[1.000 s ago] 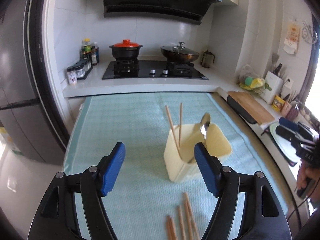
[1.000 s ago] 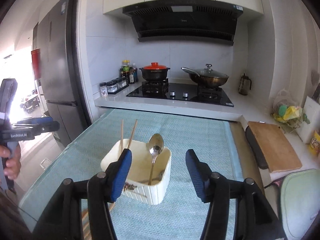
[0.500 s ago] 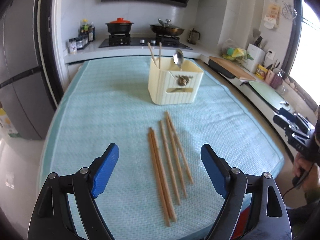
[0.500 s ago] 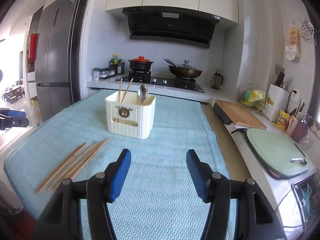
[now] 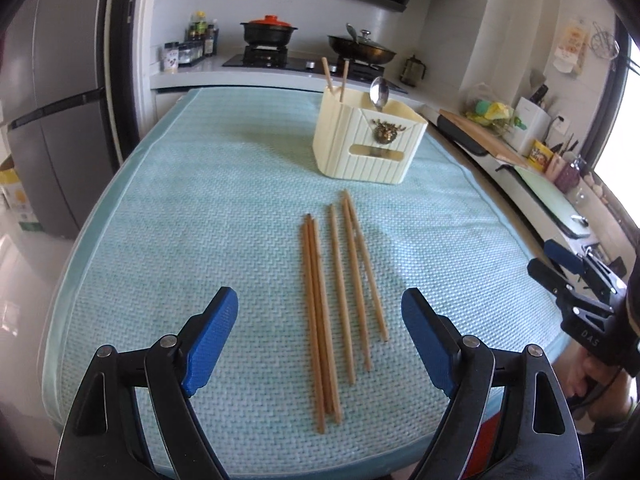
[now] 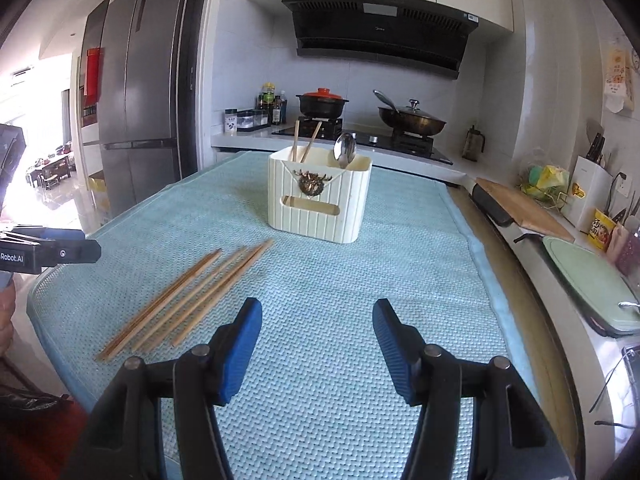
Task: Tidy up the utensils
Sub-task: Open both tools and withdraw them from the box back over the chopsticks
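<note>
Several wooden chopsticks (image 5: 336, 288) lie loose on the teal mat (image 5: 200, 220), also in the right wrist view (image 6: 188, 296). A cream utensil holder (image 5: 368, 140) stands behind them with two chopsticks (image 5: 334, 76) and a metal spoon (image 5: 379, 94) upright in it; it also shows in the right wrist view (image 6: 320, 200). My left gripper (image 5: 320, 336) is open and empty, above the near ends of the loose chopsticks. My right gripper (image 6: 316, 340) is open and empty, to the right of the chopsticks over bare mat.
A stove with a red-lidded pot (image 6: 322, 102) and a wok (image 6: 412, 120) stands behind the mat. A fridge (image 6: 136, 100) is at left. A cutting board (image 6: 524, 208) and a green tray (image 6: 588, 280) lie on the counter at right.
Both grippers have pulled back from the holder toward the near edge of the mat. The loose chopsticks have come fully into view. Both stay open.
</note>
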Demonstrator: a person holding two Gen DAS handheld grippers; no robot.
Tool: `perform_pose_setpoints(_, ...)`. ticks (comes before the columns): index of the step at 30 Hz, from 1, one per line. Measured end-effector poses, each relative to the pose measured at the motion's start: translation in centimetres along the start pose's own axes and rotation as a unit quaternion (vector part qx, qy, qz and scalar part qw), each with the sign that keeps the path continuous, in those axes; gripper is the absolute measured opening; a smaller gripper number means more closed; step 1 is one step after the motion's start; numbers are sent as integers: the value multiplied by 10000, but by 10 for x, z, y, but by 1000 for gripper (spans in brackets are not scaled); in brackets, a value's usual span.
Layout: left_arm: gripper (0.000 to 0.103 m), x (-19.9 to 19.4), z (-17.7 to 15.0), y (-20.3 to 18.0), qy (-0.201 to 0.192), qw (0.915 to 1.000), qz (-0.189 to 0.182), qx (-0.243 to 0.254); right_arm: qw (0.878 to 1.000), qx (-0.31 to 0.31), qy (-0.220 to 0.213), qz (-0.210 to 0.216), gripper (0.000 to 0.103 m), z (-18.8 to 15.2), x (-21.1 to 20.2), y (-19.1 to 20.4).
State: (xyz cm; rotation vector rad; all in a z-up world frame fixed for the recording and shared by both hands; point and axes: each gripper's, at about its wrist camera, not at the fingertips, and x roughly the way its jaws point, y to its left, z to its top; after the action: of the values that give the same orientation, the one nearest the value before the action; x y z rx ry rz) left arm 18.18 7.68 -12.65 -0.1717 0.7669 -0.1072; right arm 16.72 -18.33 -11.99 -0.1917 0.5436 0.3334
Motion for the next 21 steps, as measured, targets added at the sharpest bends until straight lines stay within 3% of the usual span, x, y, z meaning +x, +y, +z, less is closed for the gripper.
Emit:
perform_pose_setpoints(5, 85, 9, -7, 7, 115, 9998, 162, -45, 9993, 90, 268, 238, 59, -2, 15, 10)
perform_pose_setpoints(21, 85, 45, -6, 23, 418, 9989, 212, -90, 9980, 90, 549, 308, 59, -3, 31, 23)
